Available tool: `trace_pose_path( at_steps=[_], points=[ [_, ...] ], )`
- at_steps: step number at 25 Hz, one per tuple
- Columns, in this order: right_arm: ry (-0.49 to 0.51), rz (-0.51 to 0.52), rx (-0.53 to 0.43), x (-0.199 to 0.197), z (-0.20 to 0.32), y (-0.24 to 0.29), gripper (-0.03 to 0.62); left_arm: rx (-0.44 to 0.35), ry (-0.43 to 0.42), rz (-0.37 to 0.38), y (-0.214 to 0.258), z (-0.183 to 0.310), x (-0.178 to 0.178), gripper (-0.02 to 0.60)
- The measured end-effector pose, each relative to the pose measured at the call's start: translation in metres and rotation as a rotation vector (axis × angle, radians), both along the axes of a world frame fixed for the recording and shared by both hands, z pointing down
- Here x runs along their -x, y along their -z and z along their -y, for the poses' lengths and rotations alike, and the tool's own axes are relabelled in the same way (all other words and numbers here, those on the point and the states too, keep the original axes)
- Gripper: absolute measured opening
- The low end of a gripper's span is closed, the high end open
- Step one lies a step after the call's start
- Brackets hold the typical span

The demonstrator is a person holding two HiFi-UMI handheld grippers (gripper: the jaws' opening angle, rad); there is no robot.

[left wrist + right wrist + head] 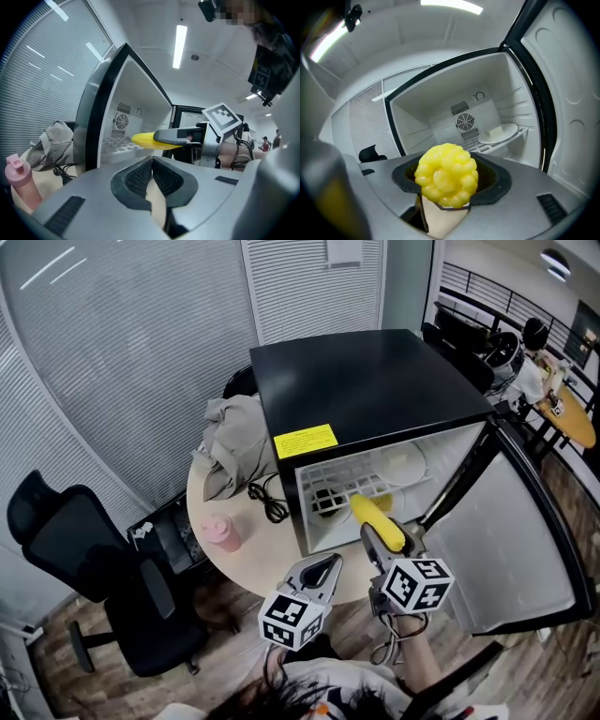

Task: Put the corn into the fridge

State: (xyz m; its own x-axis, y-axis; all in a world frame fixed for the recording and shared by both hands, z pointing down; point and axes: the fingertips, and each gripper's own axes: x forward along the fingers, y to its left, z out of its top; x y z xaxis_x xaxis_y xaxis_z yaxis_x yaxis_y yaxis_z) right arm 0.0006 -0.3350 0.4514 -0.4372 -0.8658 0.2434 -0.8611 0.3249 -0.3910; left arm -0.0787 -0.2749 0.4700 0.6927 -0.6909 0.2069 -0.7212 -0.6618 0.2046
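The right hand-held gripper (382,538) is gripping the corn (373,514) lengthwise. Its jaws are standing wide around the cob, with the pads pressing on both sides and the yellow tip poking out past them. The corn is hanging just in front of the open mouth of the black fridge (366,381) and pointing into the white interior, not yet on any shelf. In the right gripper view the cob's end is sitting dead centre, with the fridge's back wall and its round fan grille straight behind it.

The left hand-held gripper (323,570) is hovering just beside the right one, over the near edge of the round desk (253,545). Its jaws are closed together with nothing between them.

The fridge is sitting on the desk with its door (506,531) swung out to the right. Inside, a white plate (403,463) is resting on the wire shelf (337,474). It may be carrying a small pale block, though that is too small to say for sure.

On the desk left of the fridge, a grey cloth bag (234,442) is slumping against the fridge's side. A black cable (269,501) is lying coiled in front of it, and a pink bottle (222,531) is standing nearer the edge. A black office chair (103,568) is standing on the floor to the left.
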Motion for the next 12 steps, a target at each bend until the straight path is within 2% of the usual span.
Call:
trace_pose_path(
  at_steps=[12],
  points=[
    [-0.019,-0.112,0.020,0.010,0.056,-0.027,0.253,0.016,-0.015,0.012,-0.009,0.009,0.011,0.012]
  ],
)
